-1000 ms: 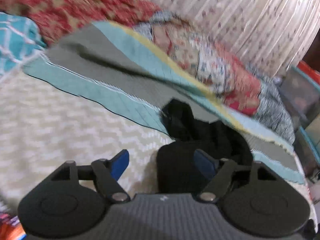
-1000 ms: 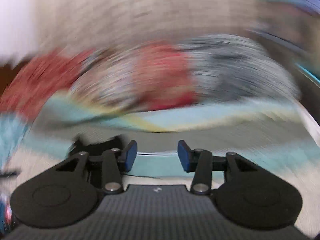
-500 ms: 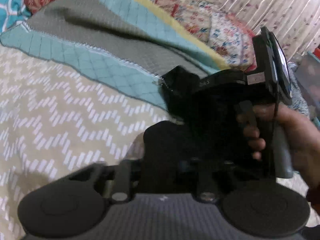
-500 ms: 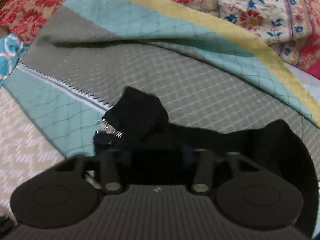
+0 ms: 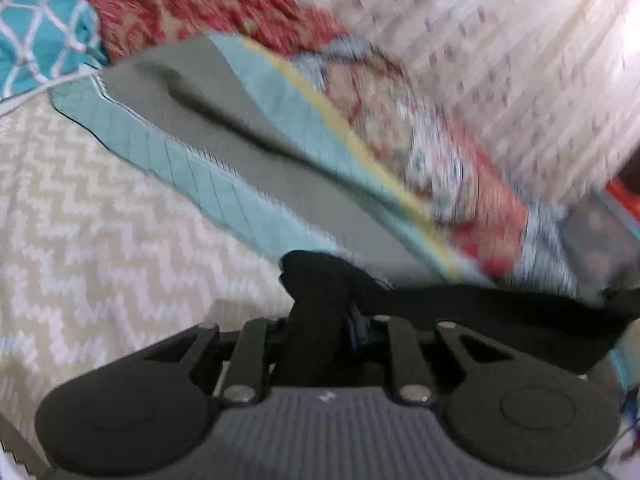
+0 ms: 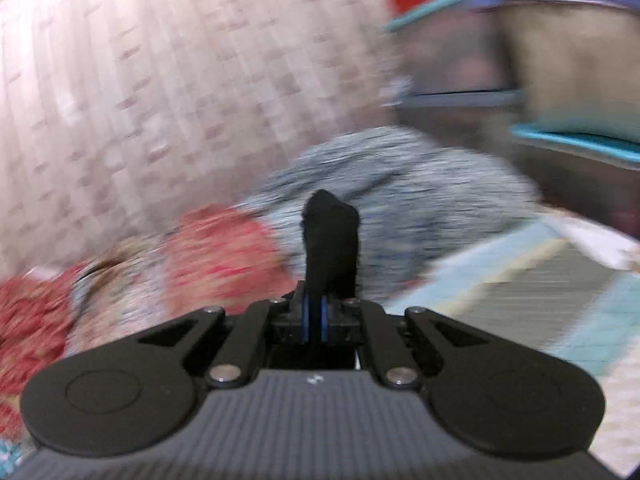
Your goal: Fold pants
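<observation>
The black pants stretch from my left gripper away to the right, lifted off the bed. The left gripper is shut on one bunched black end of them, which sticks up between the blue pads. In the right wrist view a tuft of the same black pants stands up from my right gripper, which is shut tight on the cloth. The rest of the pants is hidden below that gripper's body. Both views are blurred.
The bed carries a beige zigzag cover and a grey and teal quilt with a yellow edge. Red floral and grey patterned bedding is heaped at the back. A patterned curtain hangs behind; shelves stand at the right.
Both grippers went from open to shut on the black pants. The right gripper then swung away to the right, pulling the cloth out between the two hands.
</observation>
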A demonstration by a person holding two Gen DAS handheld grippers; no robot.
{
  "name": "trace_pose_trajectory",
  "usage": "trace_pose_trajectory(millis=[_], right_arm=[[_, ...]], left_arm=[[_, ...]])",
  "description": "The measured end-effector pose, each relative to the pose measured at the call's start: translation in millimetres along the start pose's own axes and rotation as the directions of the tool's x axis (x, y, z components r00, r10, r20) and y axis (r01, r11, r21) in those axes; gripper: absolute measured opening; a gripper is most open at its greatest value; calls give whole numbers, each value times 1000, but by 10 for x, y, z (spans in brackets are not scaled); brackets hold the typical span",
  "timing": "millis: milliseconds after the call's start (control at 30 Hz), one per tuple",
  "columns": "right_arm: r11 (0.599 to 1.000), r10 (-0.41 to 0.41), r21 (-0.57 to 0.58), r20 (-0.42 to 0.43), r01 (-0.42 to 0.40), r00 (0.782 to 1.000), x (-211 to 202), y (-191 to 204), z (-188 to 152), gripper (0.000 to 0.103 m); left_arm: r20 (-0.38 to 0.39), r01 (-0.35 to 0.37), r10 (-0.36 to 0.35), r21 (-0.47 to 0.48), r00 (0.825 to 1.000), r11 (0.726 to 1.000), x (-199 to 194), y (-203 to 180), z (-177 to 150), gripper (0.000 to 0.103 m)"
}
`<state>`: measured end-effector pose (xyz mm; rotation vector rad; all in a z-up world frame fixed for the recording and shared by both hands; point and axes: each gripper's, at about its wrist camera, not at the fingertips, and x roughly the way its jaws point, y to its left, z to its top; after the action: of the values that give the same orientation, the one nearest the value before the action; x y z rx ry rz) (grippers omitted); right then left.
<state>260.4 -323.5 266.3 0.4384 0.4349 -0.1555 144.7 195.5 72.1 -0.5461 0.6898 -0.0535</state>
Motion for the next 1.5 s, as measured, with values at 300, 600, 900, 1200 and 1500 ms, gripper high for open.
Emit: trace_pose_trajectory(millis=[300,600,900,1200,1500], right_arm=[[925,-328,90,-306,370,894,-158,-1705,-1005,47],[955,-251,98,-227,279,941,-293,-1787,-1069,47],[970,-239,-20,-227,241,944,140,-1705,-987,47],[956,-290,-169,-406,241,867,970,-1560,-1422,54],[968,-245,62,11,243,970,918,-1754,-495,10]], left_arm=[[-138,-79,162,475,977,877,148,-585,-503,52],[-55,-39,71,453,996,891,-80,-419,35,87],[-324,136,-27,316,945,939,860,-337,-3,47],[-214,117,-12,485,977,867,455,-730,-189,16],[-14,83,-85,411,996,908,74,-758,312,16]])
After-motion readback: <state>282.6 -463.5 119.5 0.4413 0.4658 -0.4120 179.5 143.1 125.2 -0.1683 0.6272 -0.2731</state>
